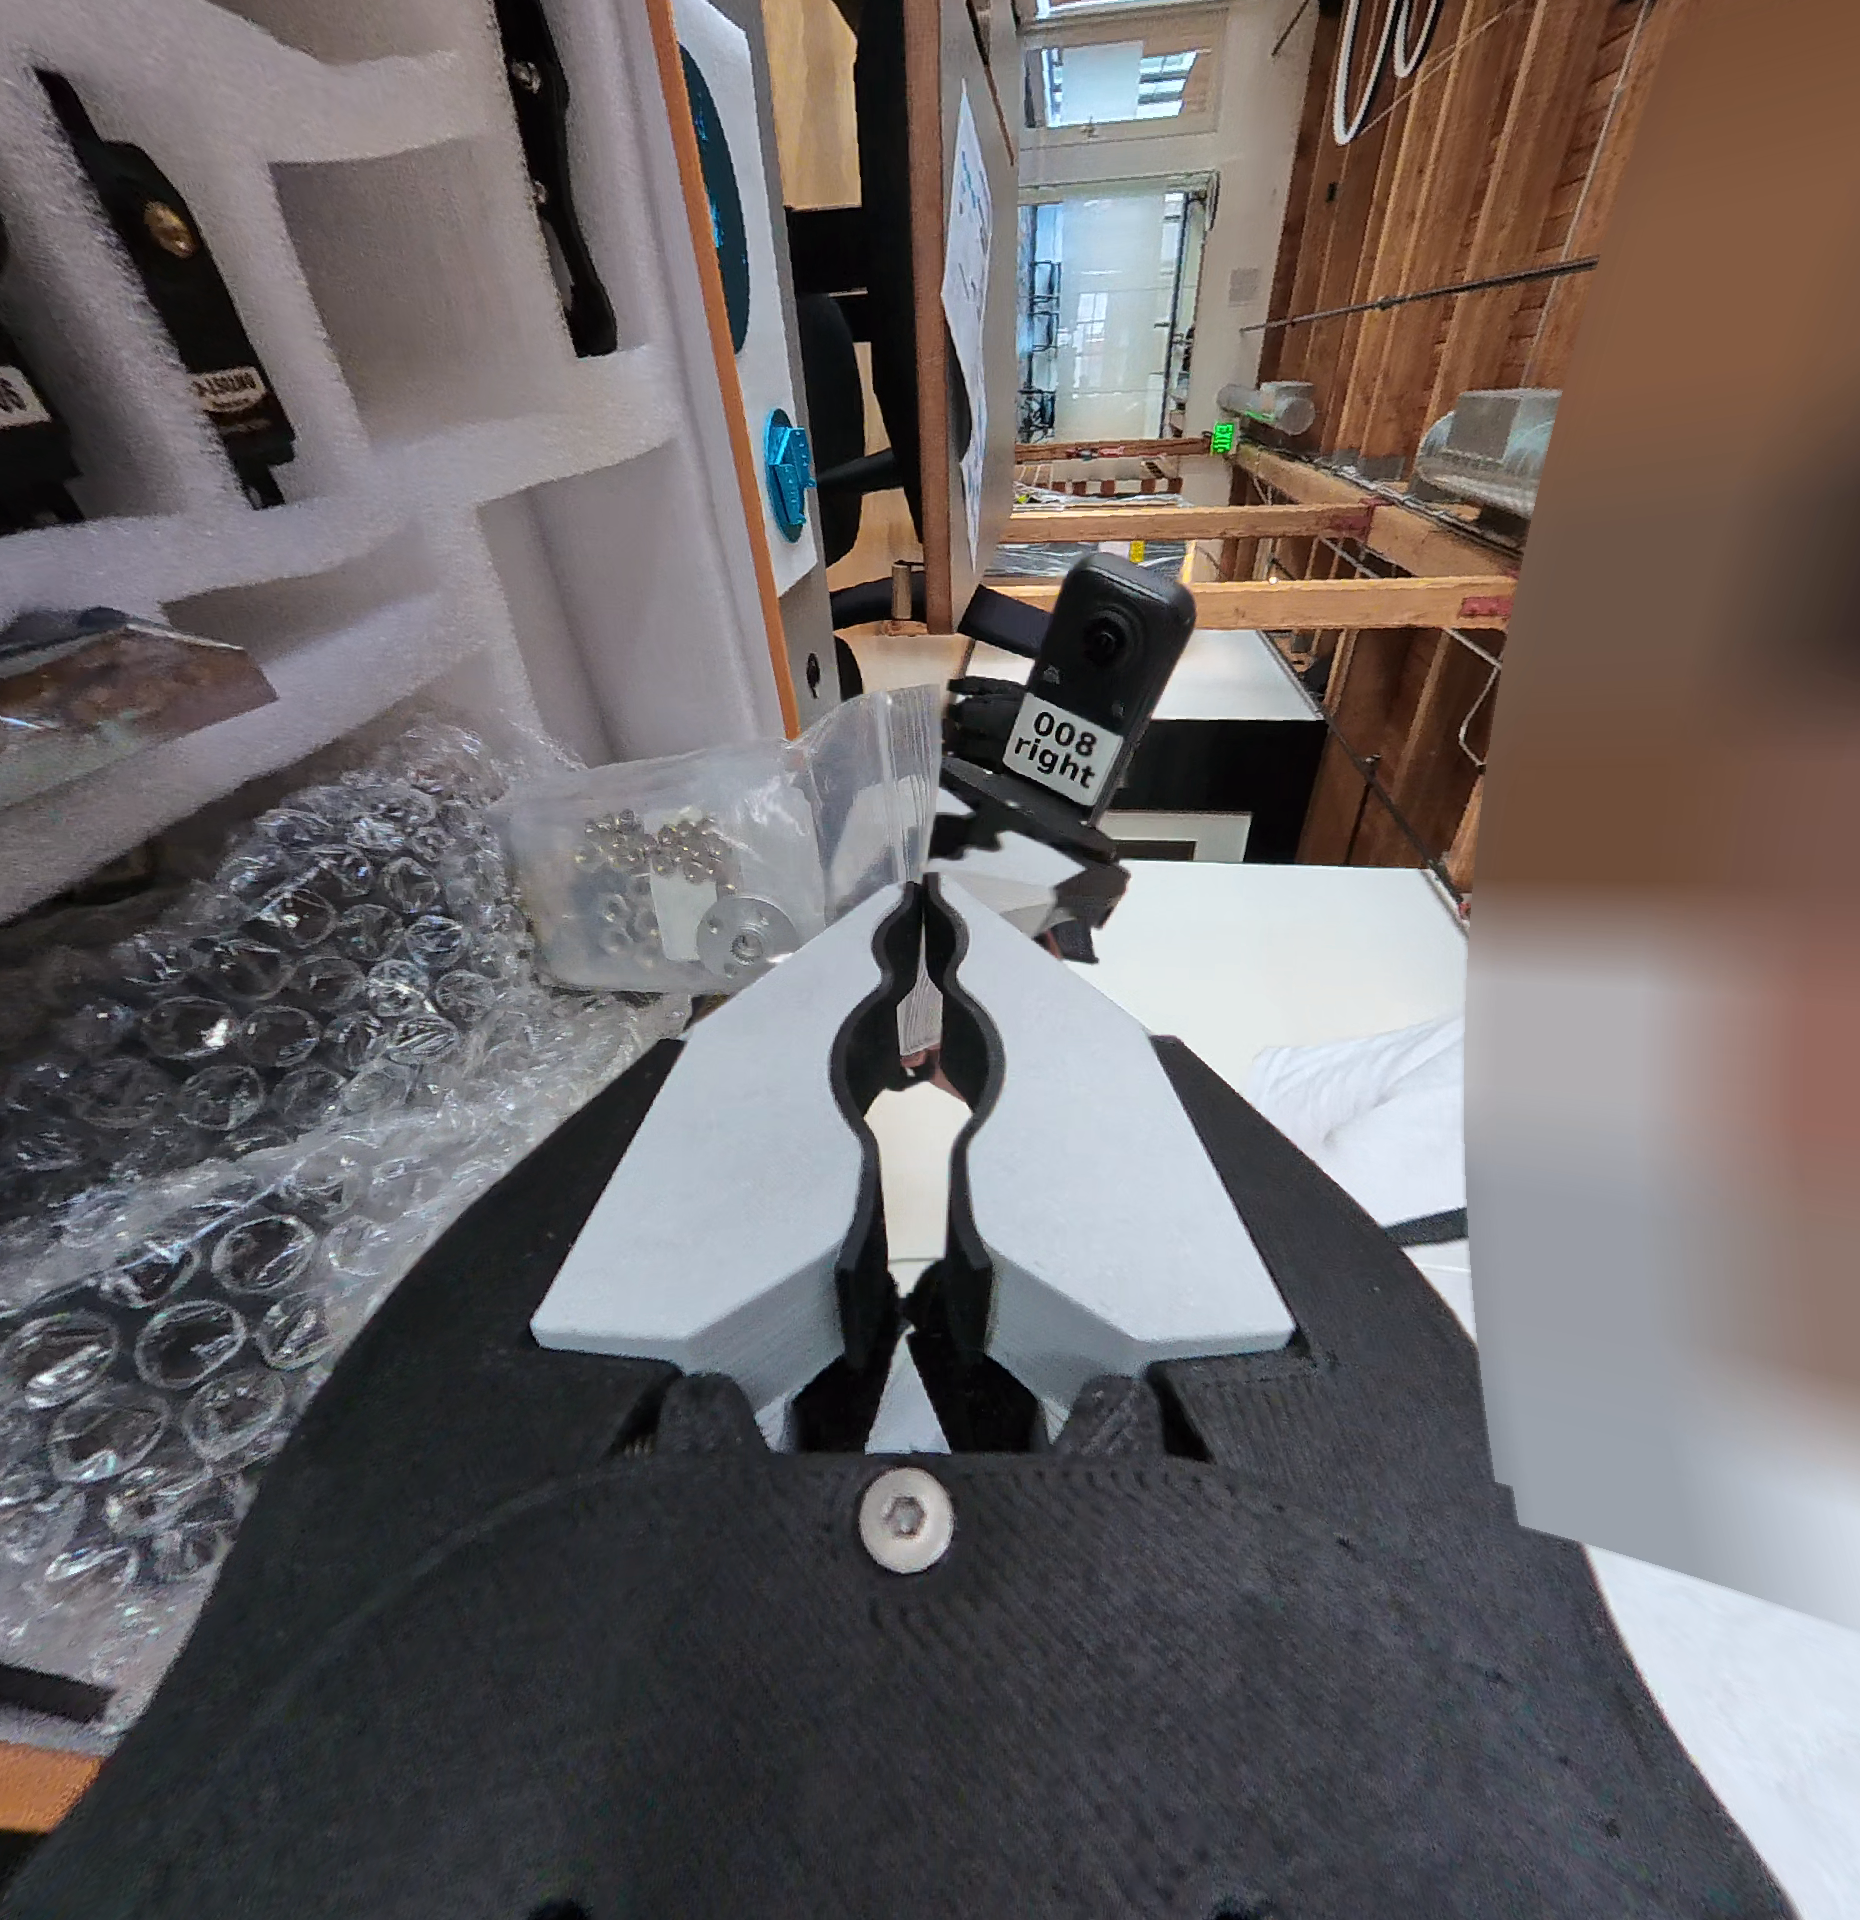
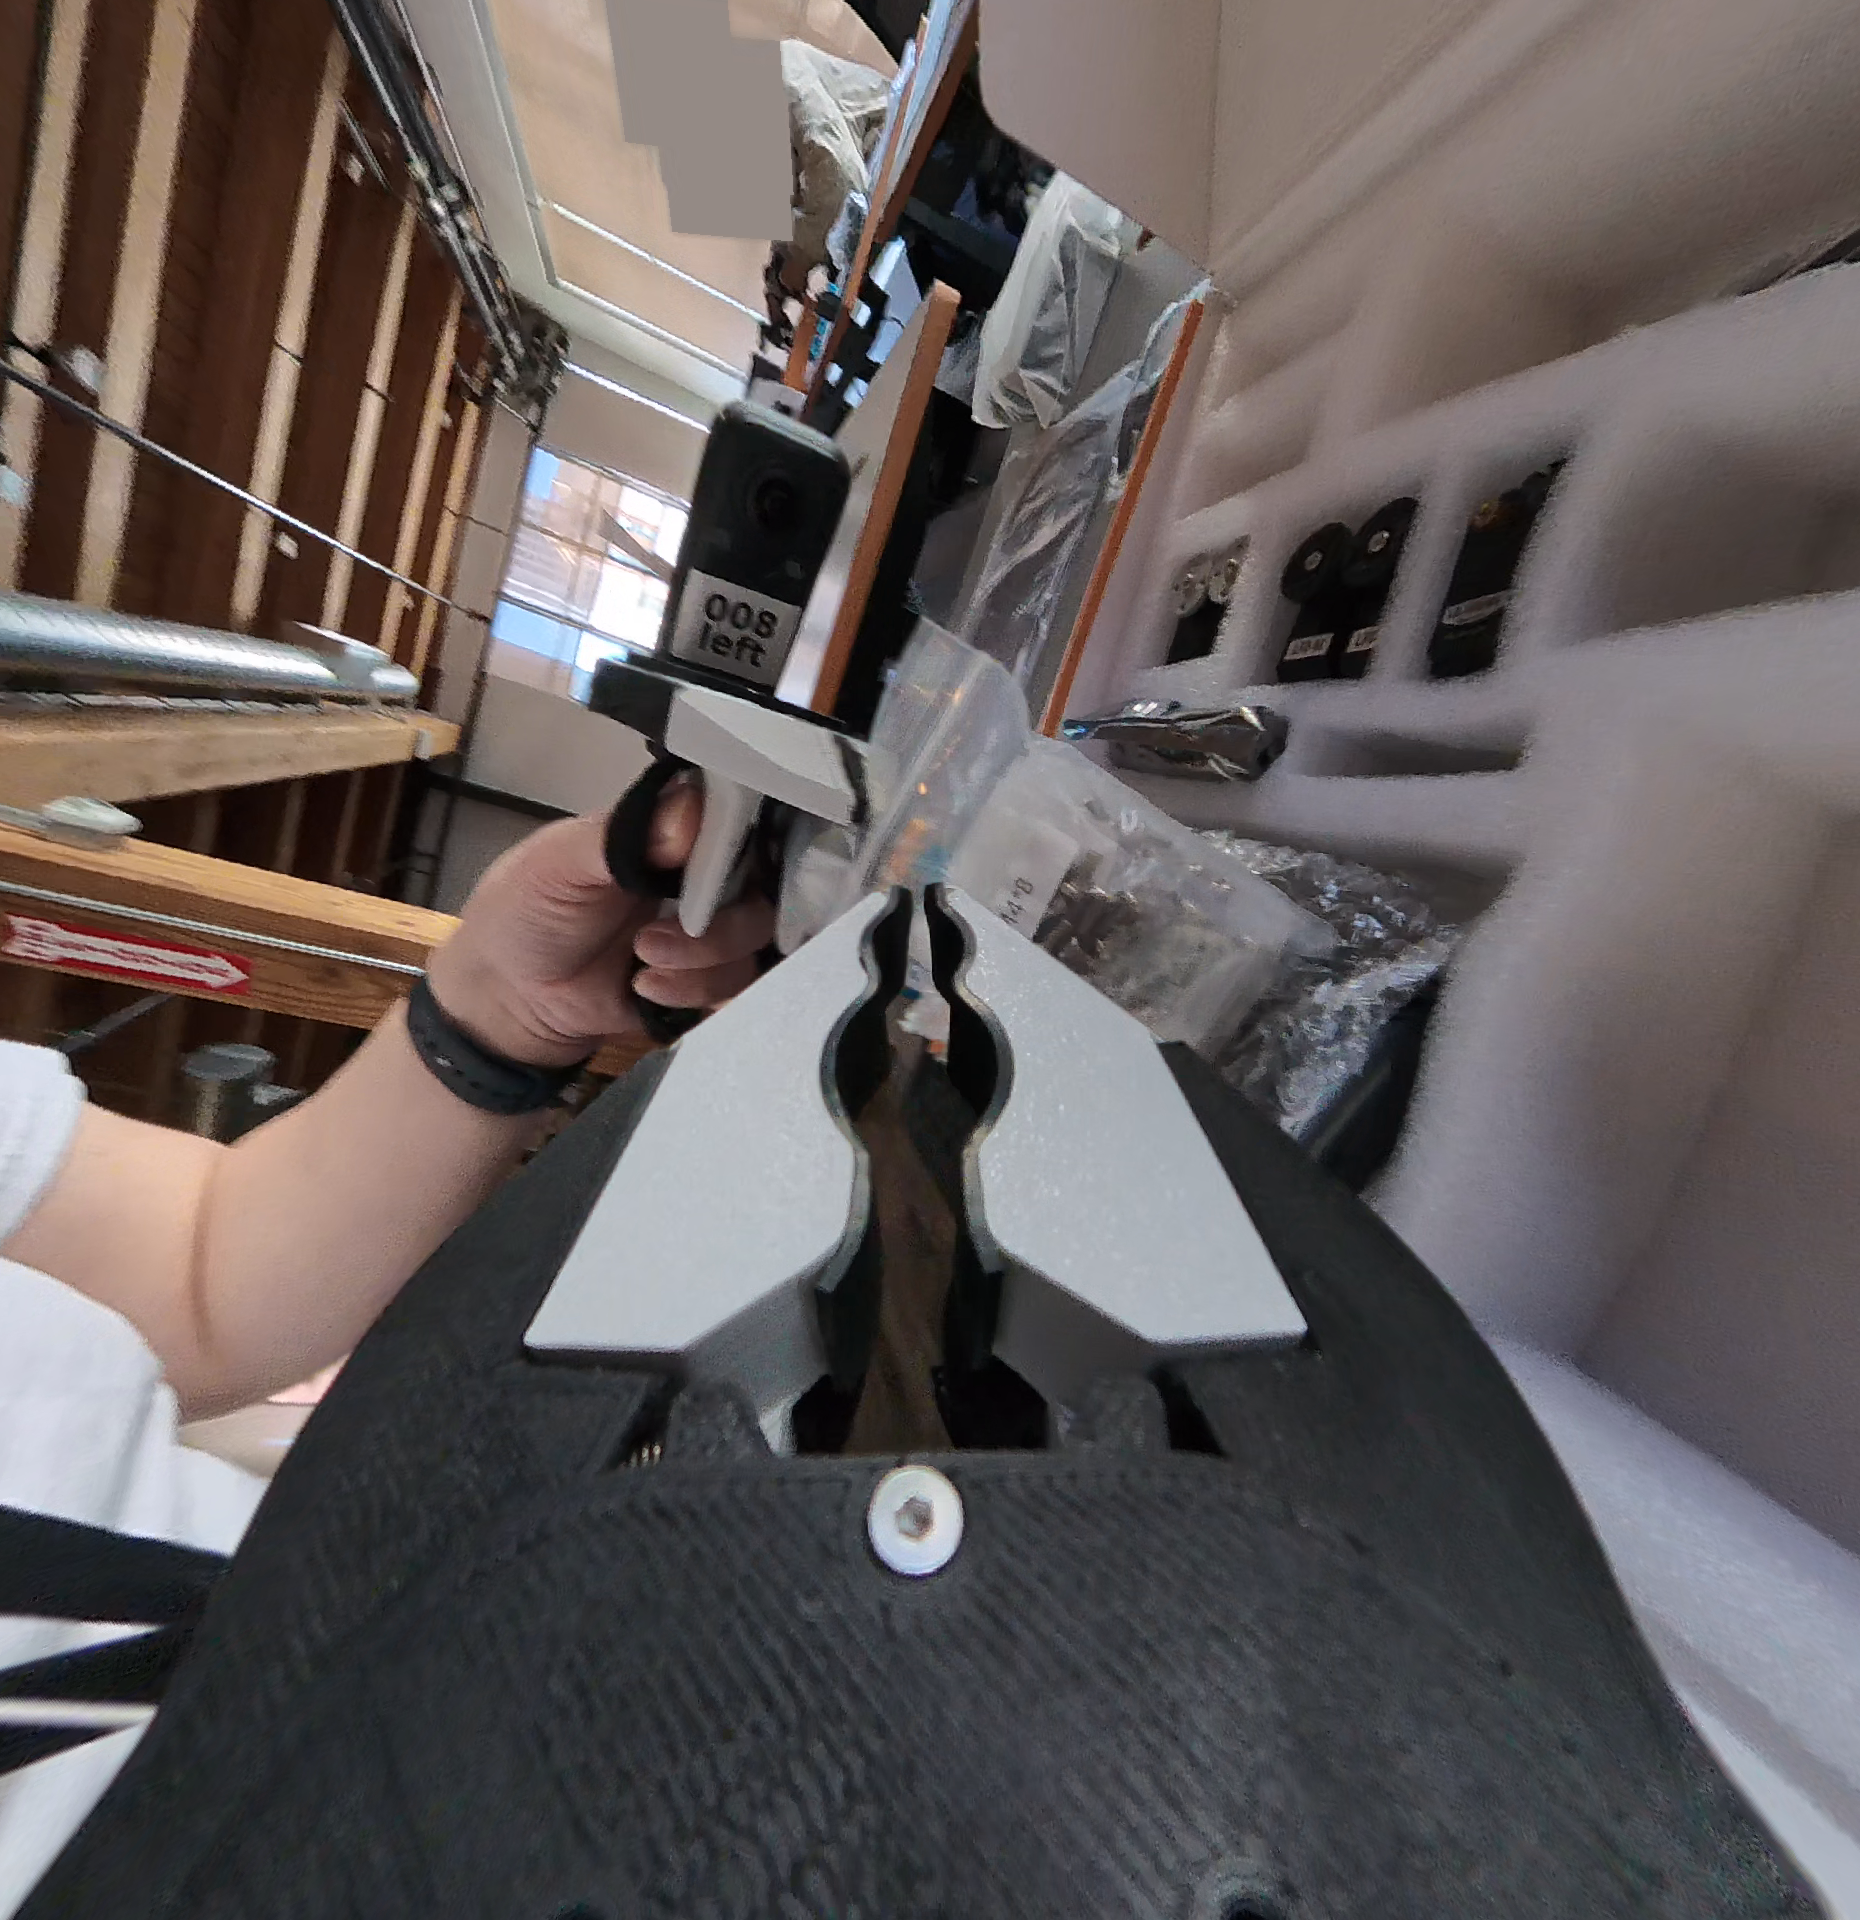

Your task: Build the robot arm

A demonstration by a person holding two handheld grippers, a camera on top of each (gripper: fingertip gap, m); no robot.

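Observation:
A clear zip bag (image 1: 697,873) of small metal screws and nuts hangs between both grippers, above bubble wrap. My left gripper (image 1: 926,896) is shut, with the bag's top edge pinched in its jaws. The right gripper (image 1: 993,831), with its black camera (image 1: 1108,665), meets the same top edge from the far side. In the right wrist view my right gripper (image 2: 918,900) is shut on the bag (image 2: 1071,873) at its rim. The left gripper (image 2: 848,795) grips the bag just beyond, held by a person's hand (image 2: 562,935).
White foam packing (image 1: 469,457) with black servo-like parts (image 1: 193,301) in its slots stands to the left; it also shows in the right wrist view (image 2: 1632,727). Bubble wrap (image 1: 230,1039) lies under the bag. A white tabletop (image 1: 1269,956) lies to the right. Wooden beams (image 1: 1321,592) run behind. Less than 4 cm separates the two grippers' tips.

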